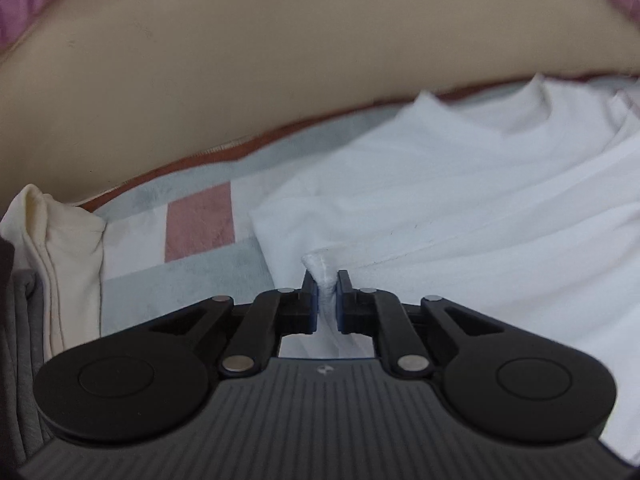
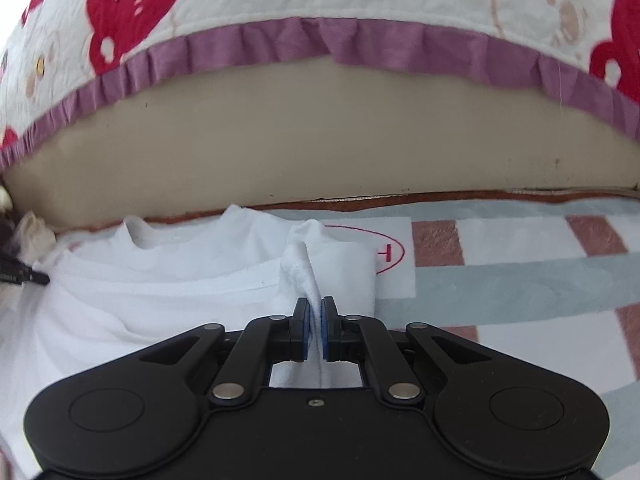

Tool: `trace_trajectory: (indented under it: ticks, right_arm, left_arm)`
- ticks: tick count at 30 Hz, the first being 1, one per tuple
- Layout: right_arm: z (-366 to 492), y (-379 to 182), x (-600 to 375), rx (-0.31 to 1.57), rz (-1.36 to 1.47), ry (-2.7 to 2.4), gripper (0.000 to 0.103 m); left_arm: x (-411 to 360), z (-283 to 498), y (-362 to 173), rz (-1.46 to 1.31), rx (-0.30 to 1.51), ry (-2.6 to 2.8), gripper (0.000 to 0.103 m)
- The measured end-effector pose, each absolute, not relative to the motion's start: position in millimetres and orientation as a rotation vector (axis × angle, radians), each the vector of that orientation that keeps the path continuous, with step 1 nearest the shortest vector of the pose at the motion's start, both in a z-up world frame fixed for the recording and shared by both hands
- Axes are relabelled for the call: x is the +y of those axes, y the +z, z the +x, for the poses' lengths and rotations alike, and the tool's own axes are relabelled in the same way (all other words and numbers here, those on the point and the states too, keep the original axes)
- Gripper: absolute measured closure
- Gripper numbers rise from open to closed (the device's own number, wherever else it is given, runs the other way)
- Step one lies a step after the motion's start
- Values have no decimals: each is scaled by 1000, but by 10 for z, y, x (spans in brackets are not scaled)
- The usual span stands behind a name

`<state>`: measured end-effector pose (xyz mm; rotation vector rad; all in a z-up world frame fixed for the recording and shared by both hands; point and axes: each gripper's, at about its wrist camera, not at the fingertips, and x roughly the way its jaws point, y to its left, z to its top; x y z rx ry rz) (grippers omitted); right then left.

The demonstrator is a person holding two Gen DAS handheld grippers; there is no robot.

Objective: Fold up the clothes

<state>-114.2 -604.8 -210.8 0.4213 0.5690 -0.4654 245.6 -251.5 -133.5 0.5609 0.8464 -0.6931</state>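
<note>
A white T-shirt (image 1: 460, 200) lies on a checked blanket (image 1: 200, 224), its collar toward the beige bed side. My left gripper (image 1: 327, 280) is shut on a pinched fold at the shirt's left edge. In the right wrist view the same white shirt (image 2: 160, 296) spreads to the left, and my right gripper (image 2: 316, 308) is shut on a bunched fold at the shirt's right edge, near a red oval mark (image 2: 390, 254) on the blanket. The left gripper's tip (image 2: 24, 276) shows at the far left of the right wrist view.
A cream garment (image 1: 60, 248) and a grey one (image 1: 20, 360) lie at the left. The beige bed side (image 2: 280, 140) rises right behind the shirt, topped by a quilt with a purple frill (image 2: 280, 40). The checked blanket (image 2: 520, 280) extends to the right.
</note>
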Motion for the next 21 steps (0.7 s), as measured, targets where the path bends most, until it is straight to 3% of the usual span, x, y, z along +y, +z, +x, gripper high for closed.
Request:
trace_trajectory:
  ticks: [7, 13, 18, 21]
  right_arm:
    - [-1307, -2025, -6237, 431, 583, -450, 98]
    - [-1356, -2178, -6404, 456, 645, -453, 96]
    - [-1176, -2186, -6321, 528, 548, -383, 89]
    - [-1031, -2184, -6255, 573, 471, -347, 70]
  left_arm:
    - [-2328, 2530, -951, 423, 720, -715, 96]
    - [-2509, 2616, -1345, 473, 771, -683, 96]
    - [-2506, 2624, -1601, 488, 822, -654, 96]
    - [-2458, 2659, -1625, 451, 847, -652, 95]
